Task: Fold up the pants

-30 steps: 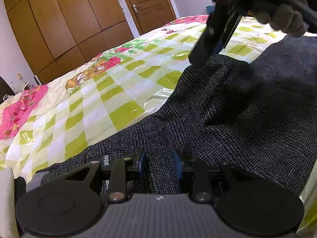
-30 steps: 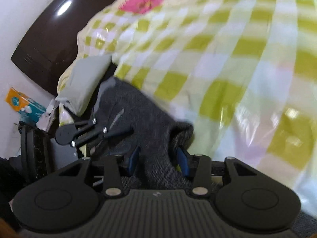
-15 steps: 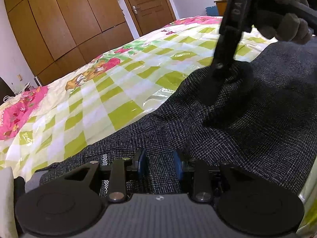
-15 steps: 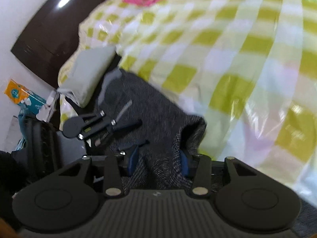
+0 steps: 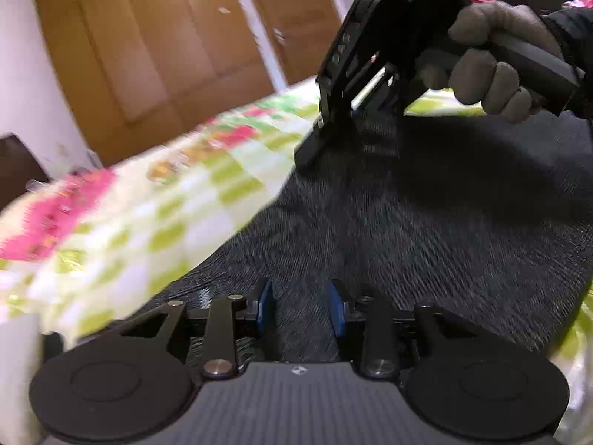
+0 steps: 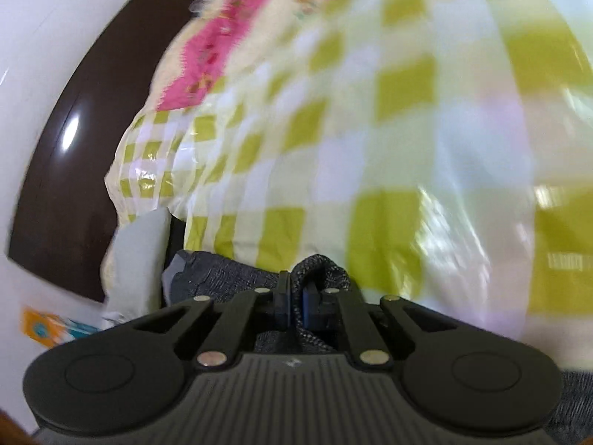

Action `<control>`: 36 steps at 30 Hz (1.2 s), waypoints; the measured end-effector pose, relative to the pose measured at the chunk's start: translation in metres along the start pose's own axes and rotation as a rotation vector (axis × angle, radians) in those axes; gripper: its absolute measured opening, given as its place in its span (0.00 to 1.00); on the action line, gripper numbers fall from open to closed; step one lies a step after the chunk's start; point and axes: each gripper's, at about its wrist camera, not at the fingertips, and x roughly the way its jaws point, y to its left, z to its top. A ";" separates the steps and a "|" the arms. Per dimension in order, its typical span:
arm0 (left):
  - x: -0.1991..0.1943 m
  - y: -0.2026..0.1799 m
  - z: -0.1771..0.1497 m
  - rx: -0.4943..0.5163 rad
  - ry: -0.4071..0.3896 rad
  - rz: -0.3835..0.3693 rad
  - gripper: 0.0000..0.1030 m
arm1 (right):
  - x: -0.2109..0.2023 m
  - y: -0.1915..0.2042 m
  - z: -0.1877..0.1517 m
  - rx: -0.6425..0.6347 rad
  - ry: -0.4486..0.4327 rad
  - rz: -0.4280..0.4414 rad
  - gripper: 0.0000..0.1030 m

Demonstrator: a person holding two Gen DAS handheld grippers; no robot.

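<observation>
Dark grey checked pants (image 5: pixel 426 230) lie on the bed. My left gripper (image 5: pixel 299 306) sits low over them with its blue pads apart and cloth running between them, no clear pinch. My right gripper (image 6: pixel 295 302) is shut on a bunched fold of the pants (image 6: pixel 320 267) and holds it up. In the left wrist view the right gripper (image 5: pixel 333 126) shows at the top, held by a gloved hand (image 5: pixel 485 55), its fingertips down in the cloth.
The bed has a glossy green and white checked cover (image 5: pixel 155 222) with pink patches. Wooden wardrobe doors (image 5: pixel 155 48) stand behind. A dark headboard (image 6: pixel 70 155), a grey pillow (image 6: pixel 137 256) and an orange box (image 6: pixel 40 328) lie left of the bed.
My right gripper has closed on a fold of the pants and lifted it. The left gripper has tilted and shifted, with its pads still apart over the cloth.
</observation>
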 end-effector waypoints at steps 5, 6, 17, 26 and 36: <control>0.014 0.001 -0.008 0.025 0.043 0.046 0.46 | 0.022 0.014 0.015 -0.199 -0.078 -0.127 0.08; 0.012 0.000 -0.007 0.045 0.045 0.048 0.46 | 0.036 0.006 0.015 -0.196 -0.044 -0.170 0.09; -0.017 -0.016 0.013 0.058 -0.002 -0.029 0.46 | -0.076 0.004 -0.048 -0.163 -0.217 -0.359 0.23; 0.004 -0.055 0.045 0.254 0.041 -0.002 0.45 | -0.225 -0.075 -0.165 0.225 -0.301 -0.678 0.16; 0.005 -0.148 0.103 0.385 -0.025 -0.178 0.47 | -0.328 -0.113 -0.240 0.487 -0.571 -0.749 0.21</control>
